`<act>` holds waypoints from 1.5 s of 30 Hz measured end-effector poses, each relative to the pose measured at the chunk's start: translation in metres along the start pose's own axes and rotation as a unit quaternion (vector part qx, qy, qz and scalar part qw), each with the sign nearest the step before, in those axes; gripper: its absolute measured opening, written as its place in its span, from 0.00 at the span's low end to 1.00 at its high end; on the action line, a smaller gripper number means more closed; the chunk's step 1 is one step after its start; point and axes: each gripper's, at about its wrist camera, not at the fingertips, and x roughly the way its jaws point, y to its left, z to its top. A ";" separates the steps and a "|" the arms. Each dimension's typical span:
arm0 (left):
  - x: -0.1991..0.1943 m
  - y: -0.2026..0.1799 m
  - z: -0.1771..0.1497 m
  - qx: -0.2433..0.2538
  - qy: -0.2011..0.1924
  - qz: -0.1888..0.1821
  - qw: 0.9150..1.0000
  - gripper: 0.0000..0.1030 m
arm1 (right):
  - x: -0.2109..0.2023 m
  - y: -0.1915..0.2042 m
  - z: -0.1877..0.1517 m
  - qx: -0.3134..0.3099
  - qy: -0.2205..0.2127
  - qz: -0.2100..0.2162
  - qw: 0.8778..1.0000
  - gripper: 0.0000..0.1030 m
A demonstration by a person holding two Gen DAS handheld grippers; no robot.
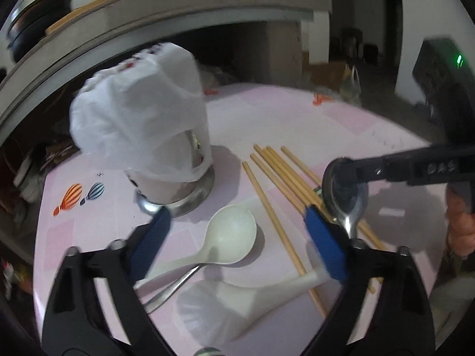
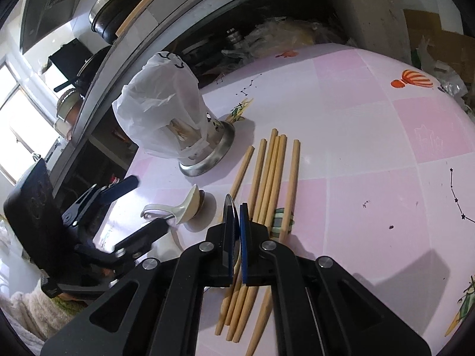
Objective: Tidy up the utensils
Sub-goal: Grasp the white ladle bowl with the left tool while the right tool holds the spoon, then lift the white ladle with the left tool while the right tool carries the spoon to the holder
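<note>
1. Right gripper (image 2: 236, 207): the fingers are clenched on the bowl of a metal spoon (image 1: 346, 198). The left wrist view shows the spoon's bowl pinched from the side and its handle running down toward the camera. The spoon is held above the chopsticks (image 2: 268, 178), not resting on them as far as can be judged.

2. Left gripper (image 1: 237, 237): the fingers are released and spread, with nothing between them. Their blue pads (image 1: 150, 246) straddle the white ladle (image 1: 228, 237) from above without touching it.

3. Utensil holder (image 2: 204, 151): a metal-based cup draped with a white plastic bag (image 1: 139, 109), standing upright near the far edge of the table (image 2: 371, 136), beside the dark shelf opening. Sticks are faintly visible inside it through the bag.

4. Governing relation: the holder lies ahead and to the left of the right fingers, beyond the tips of the chopsticks. The chopsticks' long axes run from the near edge toward the far edge, roughly in line with the right gripper's pointing direction.

5. A white rice paddle (image 1: 237, 305) and a second metal handle (image 1: 172, 287) lie loose just below the ladle, nearer the left gripper.

6. Judgement: the held spoon must travel left and forward to reach the holder, and the bag covering the mouth is likely to obstruct entry. The left gripper is nearer the holder and better placed to deal with the bag.
</note>
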 end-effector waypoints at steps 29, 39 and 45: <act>0.044 0.010 0.001 -0.025 0.103 -0.022 0.994 0.06 | 0.004 -0.017 0.000 0.026 -0.004 0.013 1.000 0.03; -0.006 0.038 0.004 -0.039 0.077 0.015 0.996 0.04 | -0.007 -0.003 0.001 0.023 -0.025 0.015 0.999 0.03; -0.042 0.060 0.008 -0.048 0.051 0.041 0.997 0.04 | -0.020 0.017 0.007 0.008 -0.041 0.011 0.999 0.03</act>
